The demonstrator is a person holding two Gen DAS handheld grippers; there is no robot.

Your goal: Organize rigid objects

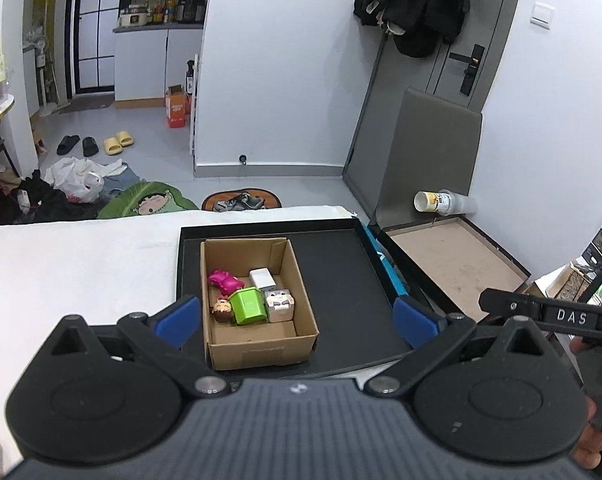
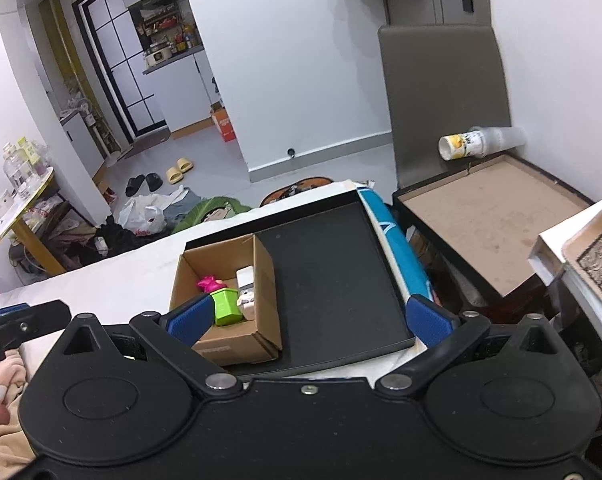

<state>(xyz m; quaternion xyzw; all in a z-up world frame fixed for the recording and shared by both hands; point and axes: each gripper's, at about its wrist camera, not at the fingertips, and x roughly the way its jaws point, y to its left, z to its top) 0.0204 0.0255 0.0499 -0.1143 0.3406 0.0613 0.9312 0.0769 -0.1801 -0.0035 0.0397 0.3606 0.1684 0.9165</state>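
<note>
A brown cardboard box (image 1: 301, 332) stands on the left part of a black tray (image 1: 341, 264) on a white table. Inside lie a pink toy (image 1: 224, 280), a green bin toy (image 1: 248, 306), a small doll head (image 1: 221, 309), a white block (image 1: 262, 277) and a grey animal cube (image 1: 279, 303). My left gripper (image 1: 297, 316) is open and empty, held above the box's near side. My right gripper (image 2: 311, 315) is open and empty, above the tray's near edge; the box (image 2: 265, 320) and the green bin toy (image 2: 226, 306) show by its left finger.
A second shallow tray with a brown base (image 1: 457, 260) sits right of the black one, with a paper cup stack (image 1: 441, 202) lying behind it. A blue-edged item (image 2: 397, 248) lies between the trays. A grey panel (image 1: 433, 148) leans on the wall. Clutter covers the floor beyond the table.
</note>
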